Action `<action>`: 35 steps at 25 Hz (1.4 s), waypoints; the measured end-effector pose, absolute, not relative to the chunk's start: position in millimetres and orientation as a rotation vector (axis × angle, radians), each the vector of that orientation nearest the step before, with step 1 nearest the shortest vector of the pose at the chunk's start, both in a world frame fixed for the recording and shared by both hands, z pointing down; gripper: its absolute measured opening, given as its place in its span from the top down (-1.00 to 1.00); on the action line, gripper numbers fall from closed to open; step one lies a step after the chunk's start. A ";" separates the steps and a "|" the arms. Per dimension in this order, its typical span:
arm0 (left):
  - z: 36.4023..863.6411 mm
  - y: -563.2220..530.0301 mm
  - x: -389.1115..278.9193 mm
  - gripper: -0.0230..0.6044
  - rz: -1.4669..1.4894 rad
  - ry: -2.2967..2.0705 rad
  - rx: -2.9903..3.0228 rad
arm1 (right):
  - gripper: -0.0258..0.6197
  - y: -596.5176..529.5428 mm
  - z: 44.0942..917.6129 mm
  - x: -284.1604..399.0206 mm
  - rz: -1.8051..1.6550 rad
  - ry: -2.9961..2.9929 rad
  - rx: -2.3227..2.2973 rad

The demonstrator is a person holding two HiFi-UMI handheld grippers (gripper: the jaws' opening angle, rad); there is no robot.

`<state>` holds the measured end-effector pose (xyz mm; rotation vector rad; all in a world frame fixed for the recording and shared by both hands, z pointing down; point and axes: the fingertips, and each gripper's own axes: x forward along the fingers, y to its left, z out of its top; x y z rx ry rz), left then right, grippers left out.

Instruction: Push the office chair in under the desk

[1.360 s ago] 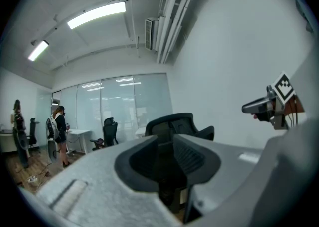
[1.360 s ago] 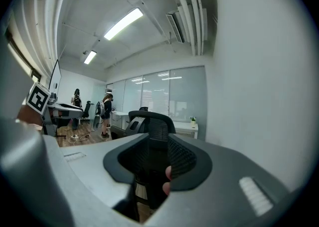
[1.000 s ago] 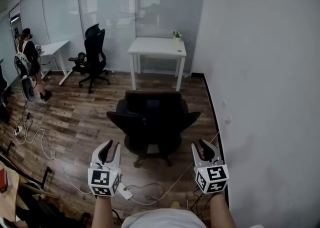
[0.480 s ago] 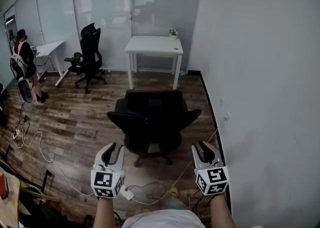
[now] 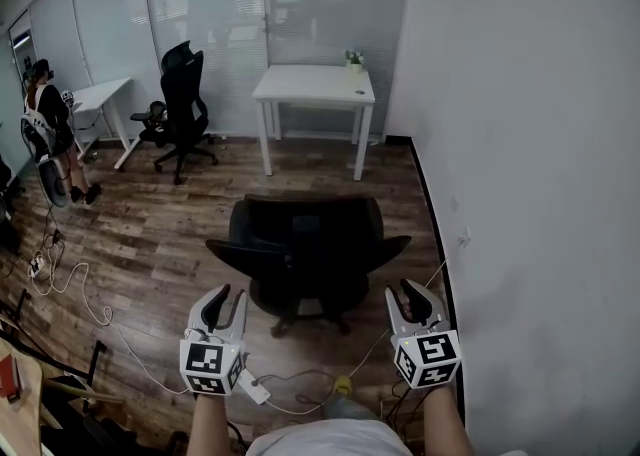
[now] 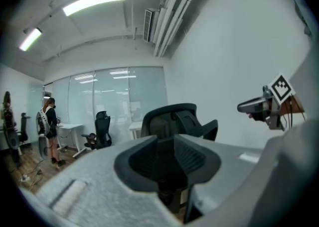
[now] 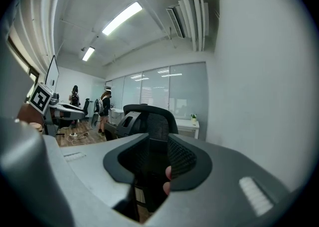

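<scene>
A black office chair (image 5: 305,249) stands on the wood floor with its back toward me, well short of the white desk (image 5: 315,84) against the glass wall. My left gripper (image 5: 222,306) hovers near the chair's rear left, and my right gripper (image 5: 418,299) near its rear right; neither touches it. Both are open with nothing between the fingers. In the left gripper view the chair (image 6: 174,121) rises beyond the jaws and the right gripper (image 6: 264,104) shows at the right. The right gripper view looks at the chair's mesh back (image 7: 149,121).
A white wall (image 5: 540,194) runs close along the right. A small plant (image 5: 353,59) sits on the desk. A second black chair (image 5: 183,109), another desk (image 5: 100,99) and a person (image 5: 50,114) are at the left. Cables (image 5: 70,284) and a power strip (image 5: 250,384) lie on the floor.
The chair now sits slightly nearer and larger in the head view, and both grippers have edged forward toward its back. The gaps between the jaws look the same.
</scene>
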<state>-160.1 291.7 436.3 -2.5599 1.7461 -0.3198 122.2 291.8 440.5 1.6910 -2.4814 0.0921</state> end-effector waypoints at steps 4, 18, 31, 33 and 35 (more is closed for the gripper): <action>442.9 256.2 -150.7 0.59 -0.341 1.780 -2.551 | 0.62 247.7 446.1 133.6 0.107 -2.502 1.650; 449.4 175.4 -122.3 0.59 -0.401 1.883 -2.495 | 0.62 152.5 456.5 160.9 0.122 -2.598 1.467; 455.5 161.3 -123.9 0.59 -0.432 1.809 -2.532 | 0.62 142.4 463.7 156.0 0.094 -2.575 1.402; 454.8 158.4 -126.0 0.59 -0.437 1.791 -2.545 | 0.62 143.2 462.9 153.9 0.094 -2.565 1.402; 452.3 155.5 -126.7 0.59 -0.445 1.763 -2.556 | 0.62 143.7 462.3 152.0 0.088 -2.554 1.387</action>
